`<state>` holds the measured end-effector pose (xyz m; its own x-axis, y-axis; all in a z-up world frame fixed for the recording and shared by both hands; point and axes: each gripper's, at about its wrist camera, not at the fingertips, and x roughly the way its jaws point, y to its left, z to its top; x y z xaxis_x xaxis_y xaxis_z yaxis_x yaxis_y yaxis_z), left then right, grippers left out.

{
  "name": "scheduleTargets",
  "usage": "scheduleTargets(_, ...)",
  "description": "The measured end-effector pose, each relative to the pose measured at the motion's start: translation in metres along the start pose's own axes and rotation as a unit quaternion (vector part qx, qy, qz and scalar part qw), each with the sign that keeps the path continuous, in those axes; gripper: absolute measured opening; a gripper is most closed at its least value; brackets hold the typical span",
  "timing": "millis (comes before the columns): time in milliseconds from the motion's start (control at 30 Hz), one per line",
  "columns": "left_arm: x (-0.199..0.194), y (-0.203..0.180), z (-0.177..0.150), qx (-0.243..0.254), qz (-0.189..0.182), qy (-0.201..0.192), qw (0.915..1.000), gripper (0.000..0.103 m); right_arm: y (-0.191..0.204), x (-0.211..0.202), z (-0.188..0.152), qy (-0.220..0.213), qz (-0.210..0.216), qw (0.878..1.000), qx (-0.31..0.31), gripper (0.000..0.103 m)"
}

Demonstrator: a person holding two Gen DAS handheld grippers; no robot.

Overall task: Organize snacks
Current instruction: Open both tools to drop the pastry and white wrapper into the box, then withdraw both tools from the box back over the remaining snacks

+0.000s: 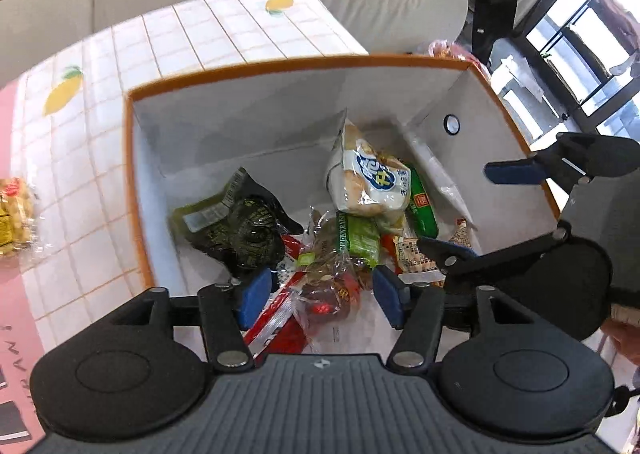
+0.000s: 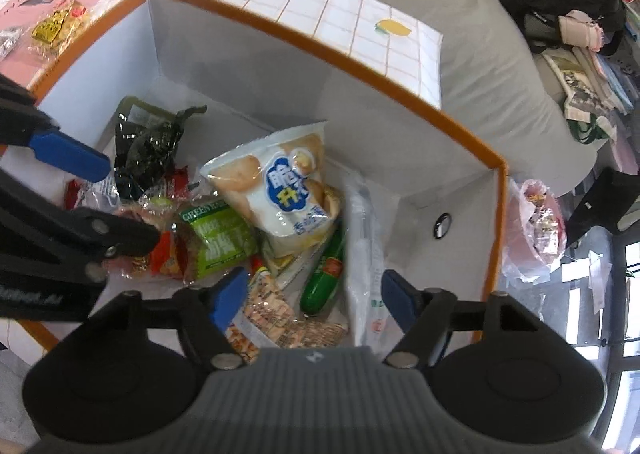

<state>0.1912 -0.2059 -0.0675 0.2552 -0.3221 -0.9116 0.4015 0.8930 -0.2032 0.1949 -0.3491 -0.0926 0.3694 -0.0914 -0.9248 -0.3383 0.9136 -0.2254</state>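
We are holding our left claw (image 1: 318, 296) open over the orange-rimmed white box (image 1: 256, 71), above crinkled clear-wrapped snack packets (image 1: 328, 286) lying inside.

Table with tiled lemon cloth, carrying the box

Beyond your jaws the tablecloth (image 1: 224, 33) carries the orange-rimmed box (image 1: 256, 63); far to the left of your left jaws a yellow snack packet (image 1: 14, 213) lies directly on the cloth.
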Motion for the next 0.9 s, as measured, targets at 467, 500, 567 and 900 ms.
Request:
scheduleTargets(467, -0.080, 0.015, -0.041, 0.001, 0.048, -0.128, 0.9906, 0.076, 0.030, -0.073, -0.012, -0.108, -0.045, 0.990, 0.078, 0.083)
scheduleTargets(500, -0.086, 0.019, -0.045, -0.004, 0.053, -0.138, 0.9891, 0.076, 0.035, -0.078, -0.016, -0.121, -0.050, 0.988, 0.086, 0.083)
scheduleTargets(567, -0.097, 0.027, -0.054, -0.013, 0.058, -0.153, 0.9864, 0.076, 0.044, -0.087, -0.021, -0.145, -0.053, 0.983, 0.100, 0.083)
scheduleTargets(900, -0.130, 0.080, -0.106, -0.062, 0.116, -0.185, 0.9739, 0.076, 0.112, -0.114, -0.031, -0.224, 0.004, 0.962, 0.154, 0.085)
